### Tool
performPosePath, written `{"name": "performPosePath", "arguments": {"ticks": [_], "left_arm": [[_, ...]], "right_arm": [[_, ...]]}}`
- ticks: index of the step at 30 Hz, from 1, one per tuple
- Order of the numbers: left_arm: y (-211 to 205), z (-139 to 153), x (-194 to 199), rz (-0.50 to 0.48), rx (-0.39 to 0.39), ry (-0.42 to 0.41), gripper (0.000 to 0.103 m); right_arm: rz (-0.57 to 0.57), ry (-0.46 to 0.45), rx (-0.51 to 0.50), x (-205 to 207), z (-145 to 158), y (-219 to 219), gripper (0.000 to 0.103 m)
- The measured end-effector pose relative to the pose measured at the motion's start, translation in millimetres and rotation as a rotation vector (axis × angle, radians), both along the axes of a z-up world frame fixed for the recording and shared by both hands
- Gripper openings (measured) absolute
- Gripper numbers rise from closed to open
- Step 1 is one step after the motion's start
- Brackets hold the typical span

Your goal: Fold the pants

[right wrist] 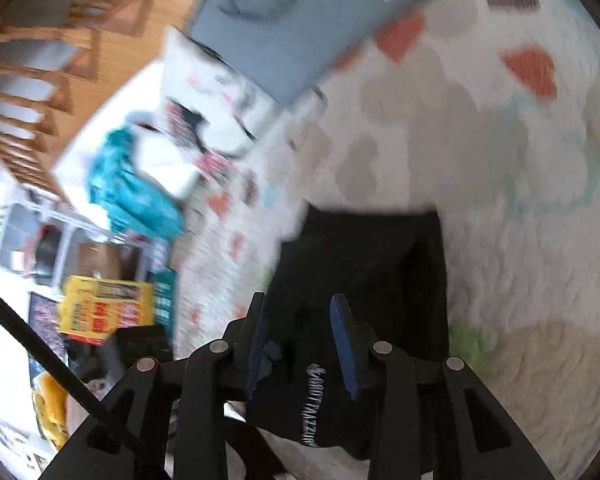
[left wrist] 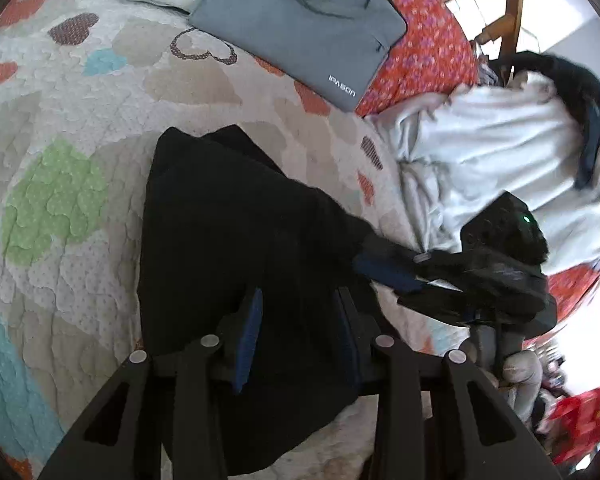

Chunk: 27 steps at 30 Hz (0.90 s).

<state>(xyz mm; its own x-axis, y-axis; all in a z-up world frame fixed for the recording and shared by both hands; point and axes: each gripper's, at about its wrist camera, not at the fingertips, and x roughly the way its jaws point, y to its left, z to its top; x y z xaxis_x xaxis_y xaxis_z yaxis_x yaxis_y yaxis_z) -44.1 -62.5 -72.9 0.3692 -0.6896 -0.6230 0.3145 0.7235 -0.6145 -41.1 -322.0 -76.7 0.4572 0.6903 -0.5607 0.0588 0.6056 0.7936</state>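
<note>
Black pants (left wrist: 228,216) lengthwise away from camera

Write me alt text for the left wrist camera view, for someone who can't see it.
Black pants lie on a quilt patterned with coloured hearts, with the left gripper over their near edge, fabric between its fingers. The right gripper reaches in from the right at the pants' edge, in front of a person in a white top. A grey laptop sleeve lies beyond.
</note>
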Motion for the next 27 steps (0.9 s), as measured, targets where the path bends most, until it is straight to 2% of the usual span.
{"name": "performPosePath", "arguments": {"ticks": [3, 8, 11, 13, 16, 18, 19, 24, 27], "left_arm": [[-5, -6, 0, -0.011, 0.026, -0.010, 0.035], [-12, 0, -2, -0.037, 0.085, -0.045, 0.035], [3, 18, -7, -0.037, 0.010, -0.065, 0.036], [21, 35, -11, 0.011, -0.008, -0.118, 0.038], [44, 49, -6, 0.106, 0.058, -0.170, 0.056], [52, 46, 5, 0.132, 0.069, -0.128, 0.057], [53, 40, 14, 0.119, 0.061, -0.089, 0.059], [36, 8, 44, 0.065, 0.105, 0.017, 0.059], [22, -11, 58, 0.016, 0.103, 0.070, 0.060]], "right_arm": [[-0.018, 0.073, -0.105, 2, -17, 4, 0.031], [-0.033, 0.068, -0.133, 4, -21, 3, 0.030], [-0.032, 0.054, -0.132, 4, -21, 4, 0.031], [-0.041, 0.039, -0.108, -1, -16, -1, 0.031], [-0.074, -0.064, -0.164, -13, 11, -12, 0.051], [-0.102, -0.098, -0.210, -20, 21, -19, 0.077], [-0.110, -0.098, -0.208, -21, 21, -22, 0.080], [-0.085, 0.023, -0.114, -11, -12, -26, 0.081], [-0.072, 0.069, -0.114, -4, -28, -22, 0.081]]}}
